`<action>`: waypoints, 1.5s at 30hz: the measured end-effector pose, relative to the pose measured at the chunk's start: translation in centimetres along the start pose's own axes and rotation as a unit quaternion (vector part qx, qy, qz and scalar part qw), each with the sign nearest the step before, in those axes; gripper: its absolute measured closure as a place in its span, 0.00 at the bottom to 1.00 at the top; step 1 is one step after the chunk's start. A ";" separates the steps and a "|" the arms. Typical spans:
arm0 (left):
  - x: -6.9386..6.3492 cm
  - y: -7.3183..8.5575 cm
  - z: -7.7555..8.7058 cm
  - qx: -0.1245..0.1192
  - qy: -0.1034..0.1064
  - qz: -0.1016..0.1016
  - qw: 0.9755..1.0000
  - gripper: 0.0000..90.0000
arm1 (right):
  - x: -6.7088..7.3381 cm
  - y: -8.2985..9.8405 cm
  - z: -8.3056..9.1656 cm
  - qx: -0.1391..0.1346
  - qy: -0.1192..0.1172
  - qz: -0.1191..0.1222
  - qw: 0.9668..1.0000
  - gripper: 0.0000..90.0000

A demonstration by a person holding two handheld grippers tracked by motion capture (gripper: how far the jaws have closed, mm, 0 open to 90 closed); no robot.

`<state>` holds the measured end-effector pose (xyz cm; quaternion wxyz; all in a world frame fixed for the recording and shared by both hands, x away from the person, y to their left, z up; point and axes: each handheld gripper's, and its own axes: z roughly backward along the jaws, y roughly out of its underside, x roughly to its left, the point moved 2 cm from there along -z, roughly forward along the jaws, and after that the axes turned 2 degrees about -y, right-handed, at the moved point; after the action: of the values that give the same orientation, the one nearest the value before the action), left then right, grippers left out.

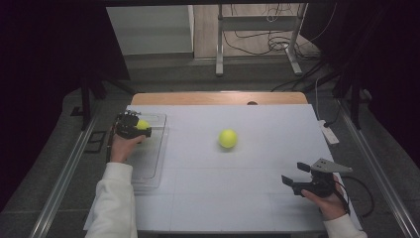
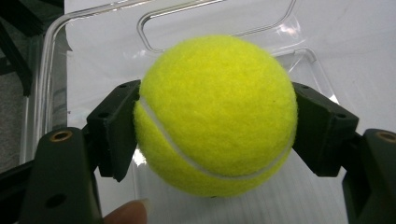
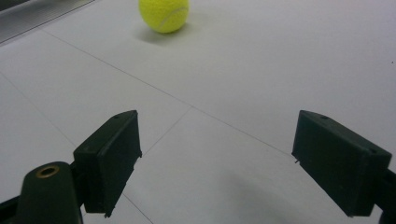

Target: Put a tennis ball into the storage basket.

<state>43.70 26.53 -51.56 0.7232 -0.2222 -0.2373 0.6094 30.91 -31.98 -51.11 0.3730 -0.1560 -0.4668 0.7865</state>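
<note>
I am holding one tennis ball (image 2: 215, 114) in the left gripper (image 2: 217, 130), jaws closed against its two sides, pads pressing at about its widest line; a fingertip (image 2: 126, 213) is showing at the bottom edge of the left gripper view. Under the ball I am seeing the clear plastic tray (image 2: 56, 70), so the held ball is hanging over the tray's floor, toward its far end judging from the high view (image 1: 142, 124). The step in hand, as I read it, is setting this ball into the tray: I am advising a low descent before letting go, jaws parting slowly, since a ball dropped from height is likely to bounce over the shallow rim. Away from the tray, on the near right part of the white table sheet (image 1: 237, 198), the right gripper (image 1: 295, 174) is sitting with jaws spread wide and nothing between them. Farther off, right of the tray at mid-table, the second tennis ball (image 1: 228, 138) is lying free, well ahead of the right gripper's jaws.
</note>
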 end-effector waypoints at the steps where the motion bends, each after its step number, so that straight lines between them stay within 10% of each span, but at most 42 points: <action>1: 0.0 0.0 0.0 0.001 -0.001 0.000 1.000 0.28 | 0.0 0.0 0.0 0.000 0.000 0.000 1.000 0.17; 11: 0.1 -0.3 0.8 -0.018 -0.006 0.015 1.000 0.11 | 0.0 0.0 0.0 -0.001 -0.001 0.000 1.000 0.17; 26: -0.4 -0.8 3.4 -0.081 0.052 0.027 0.995 0.11 | -0.2 0.0 -0.2 0.000 -0.002 -0.005 1.000 0.17; 35: -1.4 -1.0 5.2 -0.119 0.093 0.023 0.988 0.11 | -0.4 -0.1 -0.3 0.000 -0.002 -0.009 1.000 0.17; 45: -2.3 -0.9 6.4 -0.149 0.161 0.027 0.975 0.11 | -0.5 -0.2 -0.6 0.001 -0.004 -0.013 1.000 0.17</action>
<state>40.16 24.31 -46.09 0.6940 -0.4289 -0.1999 0.5426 31.65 -31.95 -51.31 0.3817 -0.1470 -0.4697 0.7824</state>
